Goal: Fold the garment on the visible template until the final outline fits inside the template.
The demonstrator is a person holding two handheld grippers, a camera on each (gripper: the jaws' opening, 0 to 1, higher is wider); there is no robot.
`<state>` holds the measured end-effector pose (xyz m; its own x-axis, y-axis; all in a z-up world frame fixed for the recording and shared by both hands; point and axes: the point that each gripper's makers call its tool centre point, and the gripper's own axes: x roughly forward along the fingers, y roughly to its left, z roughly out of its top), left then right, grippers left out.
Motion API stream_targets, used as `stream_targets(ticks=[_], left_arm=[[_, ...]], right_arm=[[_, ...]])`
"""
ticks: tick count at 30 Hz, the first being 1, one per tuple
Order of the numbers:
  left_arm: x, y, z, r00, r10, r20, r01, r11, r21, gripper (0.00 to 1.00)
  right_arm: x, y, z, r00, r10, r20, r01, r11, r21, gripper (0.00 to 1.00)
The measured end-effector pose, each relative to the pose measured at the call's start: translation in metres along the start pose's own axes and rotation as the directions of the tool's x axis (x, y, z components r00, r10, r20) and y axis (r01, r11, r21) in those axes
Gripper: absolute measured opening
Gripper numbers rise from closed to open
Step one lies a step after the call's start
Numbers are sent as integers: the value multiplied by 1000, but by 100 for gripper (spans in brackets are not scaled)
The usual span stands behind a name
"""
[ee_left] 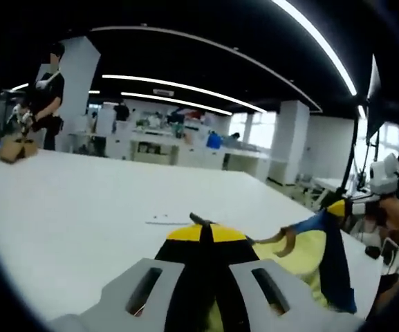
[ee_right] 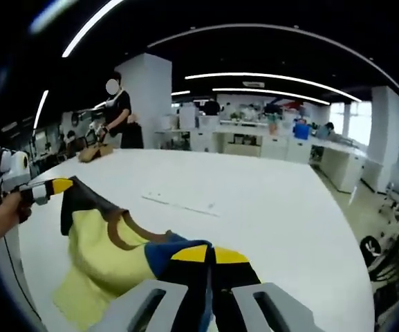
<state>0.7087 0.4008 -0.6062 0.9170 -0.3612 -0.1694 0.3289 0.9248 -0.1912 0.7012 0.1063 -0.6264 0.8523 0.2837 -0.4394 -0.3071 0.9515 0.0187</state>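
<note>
Both grippers are clamped on the garment [ee_right: 106, 252], a soft yellow top w/ blue and dark panels and a brown neck trim, held stretched between them just above the white table [ee_right: 268, 207]. In the right gripper view the right gripper [ee_right: 209, 259] has its yellow-tipped jaws pinched together on a blue/dark edge, cloth bunched between them; the left gripper [ee_right: 50, 187] comes in from the left, gripping the dark far corner, w/ a hand [ee_right: 2, 218] behind it. In the left gripper view the left gripper [ee_left: 206, 235] is likewise closed tight on fabric, and the right gripper [ee_left: 341, 206] at far right holds the blue end. A faint pale line [ee_right: 182, 203] on the table beyond the garment may be the template edge; can't tell for sure. A person [ee_right: 119, 111] stands at the far-left end of the table by a brown bag [ee_right: 95, 153]. Handling, my read: fabric is light, limp, no stiffness, so it sags in the middle and will drape or wrinkle wherever unsupported. Prob not slippery or fragile, but a thin pinch could pull out under tension. Best holds are seams and corners (shoulder, hem), kept taut while lowering so the fold lands flat.
</note>
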Motion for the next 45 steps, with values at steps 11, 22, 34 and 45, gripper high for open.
stream_targets(ticks=[11, 22, 34, 45], left_arm=[[49, 34, -31, 996, 64, -57, -64, 998, -2, 0], [85, 53, -64, 988, 98, -119, -89, 993, 79, 0], [104, 73, -92, 973, 153, -171, -135, 985, 111, 0], [105, 81, -102, 964, 172, -202, -136, 974, 181, 0]], right_arm=[[58, -24, -9, 999, -29, -45, 31, 999, 43, 0], [109, -38, -34, 991, -67, -114, 67, 998, -5, 0], [139, -50, -64, 981, -85, -172, 96, 994, 56, 0], [147, -51, -75, 977, -69, -203, 90, 991, 96, 0]])
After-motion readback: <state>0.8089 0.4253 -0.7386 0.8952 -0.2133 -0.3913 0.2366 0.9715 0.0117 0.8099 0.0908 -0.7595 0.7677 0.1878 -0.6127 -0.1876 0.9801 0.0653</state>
